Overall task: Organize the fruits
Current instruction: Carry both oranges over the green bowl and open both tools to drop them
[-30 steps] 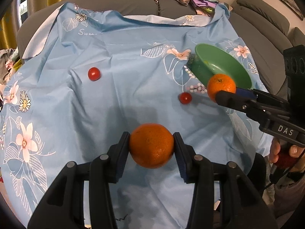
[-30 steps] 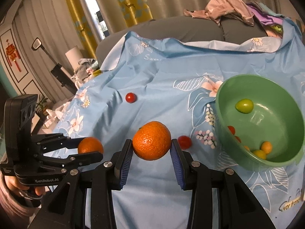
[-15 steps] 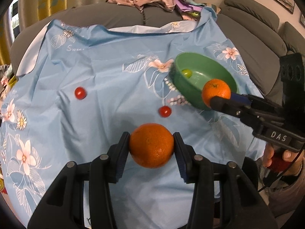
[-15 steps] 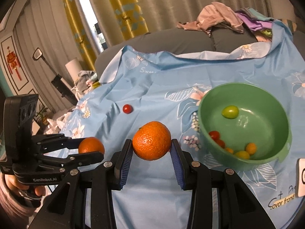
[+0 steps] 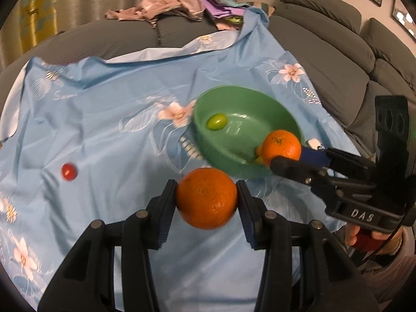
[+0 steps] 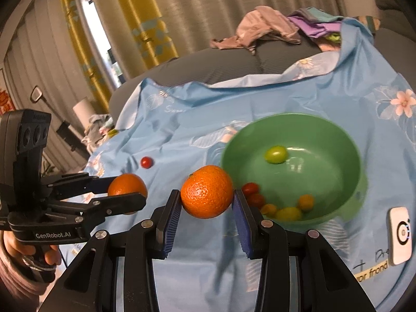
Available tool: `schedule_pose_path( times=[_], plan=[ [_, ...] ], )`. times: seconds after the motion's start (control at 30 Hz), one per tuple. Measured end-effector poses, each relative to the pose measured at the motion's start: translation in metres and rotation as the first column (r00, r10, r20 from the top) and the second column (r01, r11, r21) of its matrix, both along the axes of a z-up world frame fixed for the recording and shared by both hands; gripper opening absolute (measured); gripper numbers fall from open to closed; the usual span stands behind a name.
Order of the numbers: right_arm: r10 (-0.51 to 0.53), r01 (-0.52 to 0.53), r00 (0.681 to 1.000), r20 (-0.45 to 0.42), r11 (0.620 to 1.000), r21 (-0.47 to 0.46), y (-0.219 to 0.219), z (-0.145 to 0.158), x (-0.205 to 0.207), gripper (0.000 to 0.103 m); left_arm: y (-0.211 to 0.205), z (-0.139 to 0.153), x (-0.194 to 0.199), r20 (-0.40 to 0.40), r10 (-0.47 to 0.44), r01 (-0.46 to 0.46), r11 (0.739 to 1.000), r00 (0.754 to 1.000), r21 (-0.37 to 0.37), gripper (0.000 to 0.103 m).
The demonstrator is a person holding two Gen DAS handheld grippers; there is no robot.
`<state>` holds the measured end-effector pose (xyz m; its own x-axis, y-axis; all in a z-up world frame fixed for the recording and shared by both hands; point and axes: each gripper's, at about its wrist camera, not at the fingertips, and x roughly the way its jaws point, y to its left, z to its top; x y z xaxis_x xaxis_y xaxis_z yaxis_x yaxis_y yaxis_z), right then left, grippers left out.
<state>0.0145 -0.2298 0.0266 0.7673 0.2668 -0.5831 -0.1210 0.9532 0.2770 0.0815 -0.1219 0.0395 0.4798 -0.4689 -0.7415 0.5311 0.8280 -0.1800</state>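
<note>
My left gripper (image 5: 206, 200) is shut on an orange (image 5: 206, 198) and holds it above the blue floral cloth, just short of the green bowl (image 5: 226, 153). My right gripper (image 6: 207, 202) is shut on a second orange (image 6: 206, 191), held over the bowl's near-left rim (image 6: 358, 182); it shows in the left wrist view (image 5: 280, 147) too. The bowl holds a green tomato (image 6: 275, 154) and several small red and yellow ones (image 6: 286, 212). One red cherry tomato (image 5: 69, 172) lies on the cloth at the left.
A blue floral cloth (image 5: 109, 119) covers a grey sofa. A pile of clothes (image 5: 171, 2) lies at the back. A small white device (image 6: 400, 234) lies on the cloth right of the bowl. Sofa cushions (image 5: 338, 59) rise at the right.
Both grippers have moved toward the bowl with their oranges. The right orange now hangs over the bowl's rim. The second red tomato near the bowl is now hidden.
</note>
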Motion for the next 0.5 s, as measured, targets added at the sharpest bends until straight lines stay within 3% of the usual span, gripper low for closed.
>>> schedule_pose_path(
  times=[0.5],
  plan=[
    [-0.145,0.145,0.989,-0.022,0.989,-0.024,-0.055,-0.01,0.013,0.041,-0.077,-0.012,0.052,-0.009,-0.101,0.101,0.995,0.995,-0.004,0.045]
  ],
)
